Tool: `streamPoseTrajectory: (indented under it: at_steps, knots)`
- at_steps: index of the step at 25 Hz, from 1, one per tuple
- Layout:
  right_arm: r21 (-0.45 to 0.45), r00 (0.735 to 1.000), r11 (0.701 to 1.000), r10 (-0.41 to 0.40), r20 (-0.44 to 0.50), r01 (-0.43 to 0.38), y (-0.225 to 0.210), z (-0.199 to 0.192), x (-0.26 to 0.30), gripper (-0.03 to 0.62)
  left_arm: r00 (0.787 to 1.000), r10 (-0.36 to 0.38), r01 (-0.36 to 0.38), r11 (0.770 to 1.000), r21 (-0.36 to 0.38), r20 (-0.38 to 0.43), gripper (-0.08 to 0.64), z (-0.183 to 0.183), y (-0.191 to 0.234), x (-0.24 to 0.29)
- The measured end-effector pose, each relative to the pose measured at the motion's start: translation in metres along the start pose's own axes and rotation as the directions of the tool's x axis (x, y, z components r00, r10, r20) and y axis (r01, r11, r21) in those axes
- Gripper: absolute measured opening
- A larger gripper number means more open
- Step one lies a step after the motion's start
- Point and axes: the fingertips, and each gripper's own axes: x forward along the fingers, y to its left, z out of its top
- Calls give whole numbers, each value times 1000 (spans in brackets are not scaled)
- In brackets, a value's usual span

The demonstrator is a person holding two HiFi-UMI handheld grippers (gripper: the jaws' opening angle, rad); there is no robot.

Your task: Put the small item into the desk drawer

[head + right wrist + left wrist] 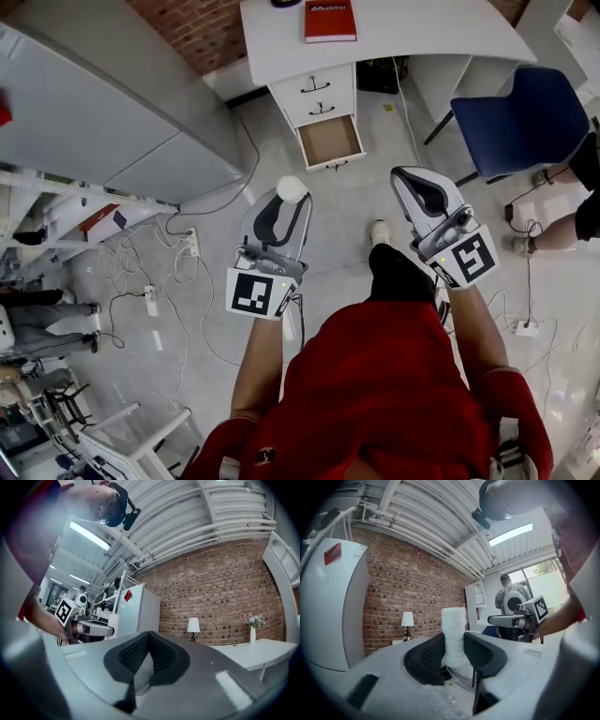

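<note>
The dark ribbed rubber fingers (425,659) of the left gripper (286,202) are clamped on the small white cylindrical item (453,632). It is a soft-looking, crinkled roll, foam or paper by its surface, and it stands upright between them and pokes out past their tips. The right gripper (149,639) has its black textured fingers pressed together with nothing between them. Well ahead of both sets of fingertips, across speckled grey floor (356,206), stands the white desk (422,33) with a smooth flat top. Its lowest white drawer (330,141) is pulled out, showing a brown, board-like bottom, while the two drawers above it are shut, each with a dark curved handle. As I judge it, the pick-up is done and the drawer is ready. What is left is the carry to the desk, the drop into the drawer, and perhaps pushing it shut. Farther past the fingers, on the desk top, lies a red rectangular book (330,19), and off to the right of the right fingers sits a blue padded chair (530,117).
</note>
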Motion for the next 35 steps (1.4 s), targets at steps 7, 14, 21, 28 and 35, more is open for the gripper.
streamPoseTrajectory:
  at_steps: [7,14,21,28,35]
  knots:
    - [64,998,996,63,-16,-62,-113,-31,52,11,997,55,-53,998,23,-58,129,-19,39,116]
    - [88,993,989,119,-29,-116,-182,-54,97,11,991,90,-88,996,25,-96,129,-31,73,186]
    - [130,990,985,122,-70,-112,-197,-83,134,11,989,59,-59,998,3,-138,129,-53,102,215]
    - [128,991,990,77,-112,-62,-199,-117,166,11,986,-22,19,1000,-19,-165,129,-95,128,231]
    - [120,988,992,48,-149,-31,-206,-176,187,11,980,-73,66,997,-43,-188,129,-158,149,250]
